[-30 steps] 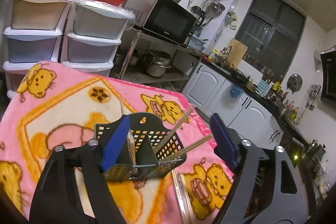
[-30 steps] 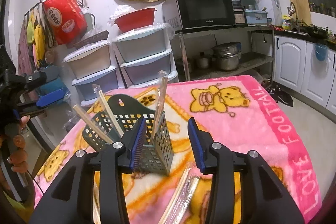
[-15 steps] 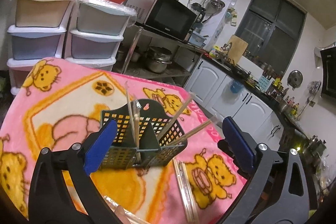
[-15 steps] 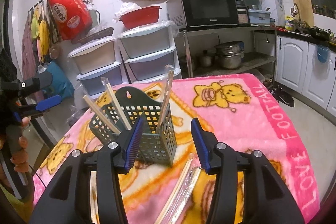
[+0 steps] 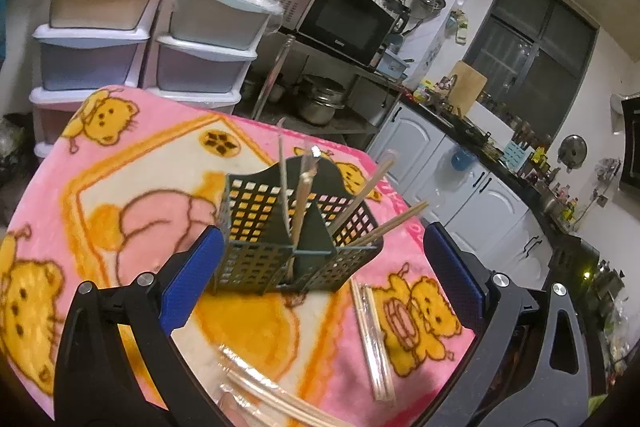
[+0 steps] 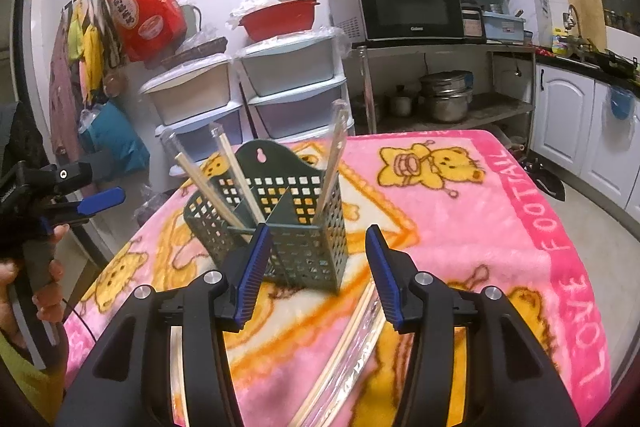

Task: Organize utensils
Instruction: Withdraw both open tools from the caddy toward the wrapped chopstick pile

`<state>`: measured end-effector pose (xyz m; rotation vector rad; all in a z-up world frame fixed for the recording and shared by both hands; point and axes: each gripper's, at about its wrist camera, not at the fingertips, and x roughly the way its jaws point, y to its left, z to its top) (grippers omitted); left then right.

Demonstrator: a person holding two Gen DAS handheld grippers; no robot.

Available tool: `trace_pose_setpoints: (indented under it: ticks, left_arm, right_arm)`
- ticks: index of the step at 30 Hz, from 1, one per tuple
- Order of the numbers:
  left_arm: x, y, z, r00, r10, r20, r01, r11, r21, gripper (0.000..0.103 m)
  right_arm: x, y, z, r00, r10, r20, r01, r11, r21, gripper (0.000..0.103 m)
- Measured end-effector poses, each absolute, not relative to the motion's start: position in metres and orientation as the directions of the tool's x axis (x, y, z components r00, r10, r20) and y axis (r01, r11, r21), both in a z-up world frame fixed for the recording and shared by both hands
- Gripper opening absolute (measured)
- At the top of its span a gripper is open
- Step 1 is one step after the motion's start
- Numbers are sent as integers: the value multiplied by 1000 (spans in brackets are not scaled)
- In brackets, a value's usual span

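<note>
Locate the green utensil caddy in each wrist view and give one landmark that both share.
Left wrist: caddy at centre, just beyond the open blue fingers.
Right wrist: caddy left of centre, just past the left finger.
Shared landmark: microwave, at top centre here; upper right of centre there.

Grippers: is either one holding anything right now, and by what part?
Nothing held. Left gripper is wide open and right gripper open; both are empty, short of the utensil basket.
</note>
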<state>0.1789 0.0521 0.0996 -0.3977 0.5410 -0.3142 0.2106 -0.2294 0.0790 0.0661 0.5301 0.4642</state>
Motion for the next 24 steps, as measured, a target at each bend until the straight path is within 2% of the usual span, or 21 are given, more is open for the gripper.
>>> trace_pose_setpoints:
  ticks: [24]
  left_arm:
    - [156,85,49,782,-333,-527,66,885,-461,92]
  right_arm:
    - [193,-189,51,669,510,-541,-505,846,174,47]
